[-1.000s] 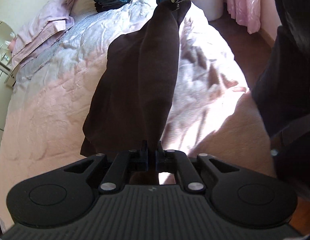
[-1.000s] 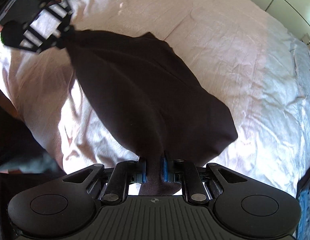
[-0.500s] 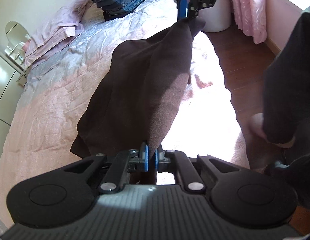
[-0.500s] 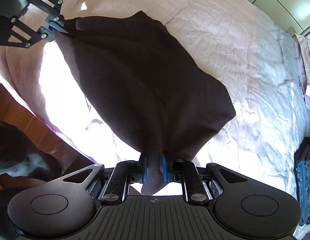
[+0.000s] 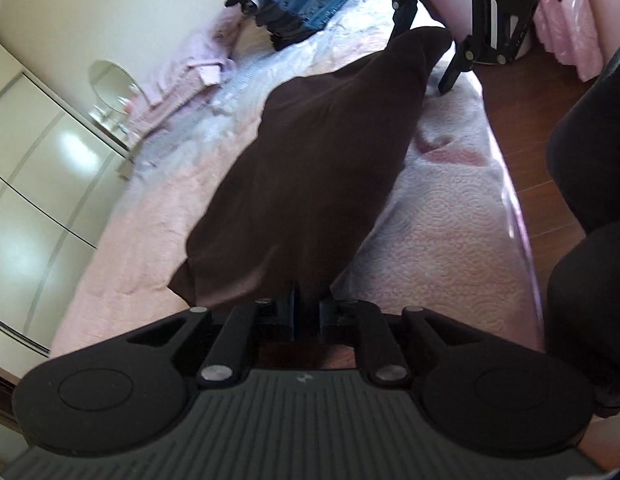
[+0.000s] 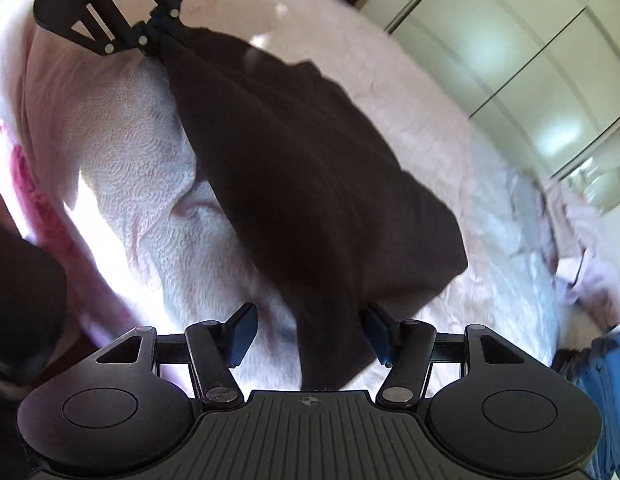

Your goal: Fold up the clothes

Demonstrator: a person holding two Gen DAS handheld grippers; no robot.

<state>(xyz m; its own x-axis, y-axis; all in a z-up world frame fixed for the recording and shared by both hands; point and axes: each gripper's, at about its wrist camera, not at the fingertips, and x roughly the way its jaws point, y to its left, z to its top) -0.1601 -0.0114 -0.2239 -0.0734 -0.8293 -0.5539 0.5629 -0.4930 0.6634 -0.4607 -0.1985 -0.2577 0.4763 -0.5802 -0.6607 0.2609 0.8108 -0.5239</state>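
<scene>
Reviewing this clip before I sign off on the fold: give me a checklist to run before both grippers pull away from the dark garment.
1. Dark garment lying on the bed: ok.
2. Right gripper jaws opening, pads clear of the cloth between them: ok.
3. Left gripper jaws opening, gap narrow, cloth between them: not ok yet.
4. Garment clear of the bed's edge: ok.
5. Fold flat and edges aligned: cannot tell, blurred.

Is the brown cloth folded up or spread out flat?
Folded. The brown cloth lies doubled into a long strip on the pink bed, with thick, rounded edges. How many layers it has cannot be told.
</scene>
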